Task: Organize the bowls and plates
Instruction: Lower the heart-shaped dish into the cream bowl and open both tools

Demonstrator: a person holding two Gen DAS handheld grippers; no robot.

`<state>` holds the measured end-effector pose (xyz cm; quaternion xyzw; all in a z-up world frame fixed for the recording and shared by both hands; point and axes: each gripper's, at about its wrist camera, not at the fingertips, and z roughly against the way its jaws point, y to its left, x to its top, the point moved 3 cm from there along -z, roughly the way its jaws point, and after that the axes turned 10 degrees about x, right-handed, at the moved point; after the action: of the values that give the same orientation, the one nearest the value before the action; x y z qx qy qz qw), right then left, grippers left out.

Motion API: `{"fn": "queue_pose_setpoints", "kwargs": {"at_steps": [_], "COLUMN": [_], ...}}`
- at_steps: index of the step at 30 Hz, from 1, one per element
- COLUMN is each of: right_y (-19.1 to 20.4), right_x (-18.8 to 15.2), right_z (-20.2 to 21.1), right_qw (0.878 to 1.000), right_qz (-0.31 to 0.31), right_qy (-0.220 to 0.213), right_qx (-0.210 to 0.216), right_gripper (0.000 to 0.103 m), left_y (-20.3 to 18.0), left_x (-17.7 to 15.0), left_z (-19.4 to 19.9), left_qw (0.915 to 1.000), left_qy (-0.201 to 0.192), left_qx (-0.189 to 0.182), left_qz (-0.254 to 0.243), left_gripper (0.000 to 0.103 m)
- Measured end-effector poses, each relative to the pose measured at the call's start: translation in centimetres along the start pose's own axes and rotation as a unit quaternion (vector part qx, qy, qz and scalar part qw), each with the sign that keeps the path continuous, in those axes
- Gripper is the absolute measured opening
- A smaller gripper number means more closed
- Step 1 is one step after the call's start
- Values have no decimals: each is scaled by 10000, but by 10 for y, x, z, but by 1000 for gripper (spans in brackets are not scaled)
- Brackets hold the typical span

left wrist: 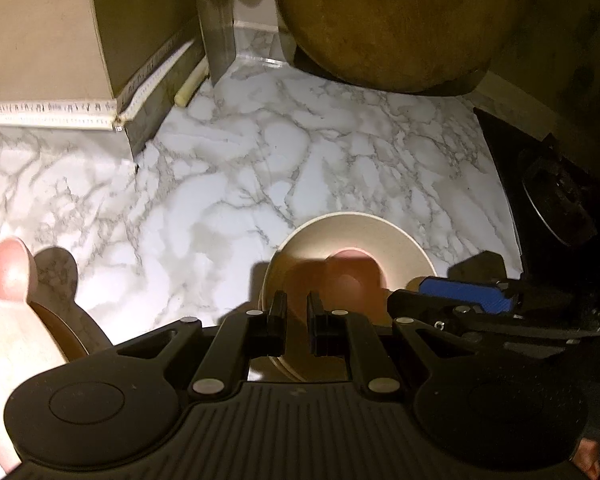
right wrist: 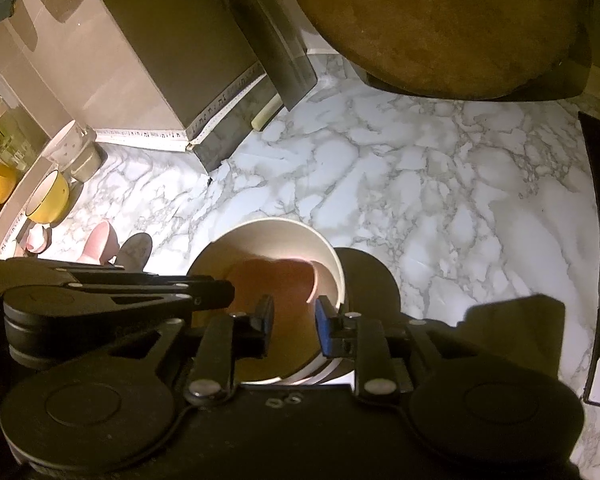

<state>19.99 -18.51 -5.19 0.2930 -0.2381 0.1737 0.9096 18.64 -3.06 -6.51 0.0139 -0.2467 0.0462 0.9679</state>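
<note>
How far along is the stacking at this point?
Done: the pink bowl sits nested inside the white bowl. In hand: the left tongs pinch the white bowl's rim; the right tongs stand open around the pink bowl's edge. Left: another pink dish waits on the counter.

Each gripper is built of matte black plastic. On the left gripper (left wrist: pixel 297 322), ribbed housing, round side discs and silver rivets are seen. On the right gripper (right wrist: pixel 292 322), blue pads (right wrist: pixel 321 330) are fitted inside the fingers.
</note>
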Motion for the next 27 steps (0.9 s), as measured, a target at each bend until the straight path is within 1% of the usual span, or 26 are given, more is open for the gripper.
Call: {"fn": "queue_pose_setpoints", "kwargs": {"at_steps": [8,10,12,15,17,18,19,20,23,27], "right_y": [5,7,9,12,13,13,13,12,11,8], "right_x": [1,0,-1,-4,-6,-7,-7,-8,-10,-13], "right_z": [17,21,25,32,36,38,40,41,46,49], "right_qw": [9996,9994,9992,9987,9984,9983,9982,9982,9979,9978], "right_qz": [140,173,211,297,319,315,302,283,255,217], "right_qy": [-227,-278,-331,-418,-458,-479,-499,-521,-594,-620], "right_qx": [35,57,70,83,108,112,118,121,105,105], "right_gripper": [36,37,39,41,45,48,50,54,63,74], "left_y": [0,-1,-2,-3,-2,-1,0,1,4,7], "left_x": [-5,-7,-9,-12,-14,-14,-15,-16,-19,-22], "left_z": [21,27,32,41,46,48,49,50,52,53], "left_qw": [9989,9983,9978,9969,9963,9961,9961,9961,9958,9959], "left_qy": [-432,-546,-614,-743,-827,-851,-854,-862,-908,-897], "left_qx": [63,102,82,61,88,84,81,84,105,91], "left_qz": [-150,-200,-224,-240,-234,-216,-184,-155,-101,-17], "left_gripper": [10,10,13,24,31,33,39,46,61,67]}}
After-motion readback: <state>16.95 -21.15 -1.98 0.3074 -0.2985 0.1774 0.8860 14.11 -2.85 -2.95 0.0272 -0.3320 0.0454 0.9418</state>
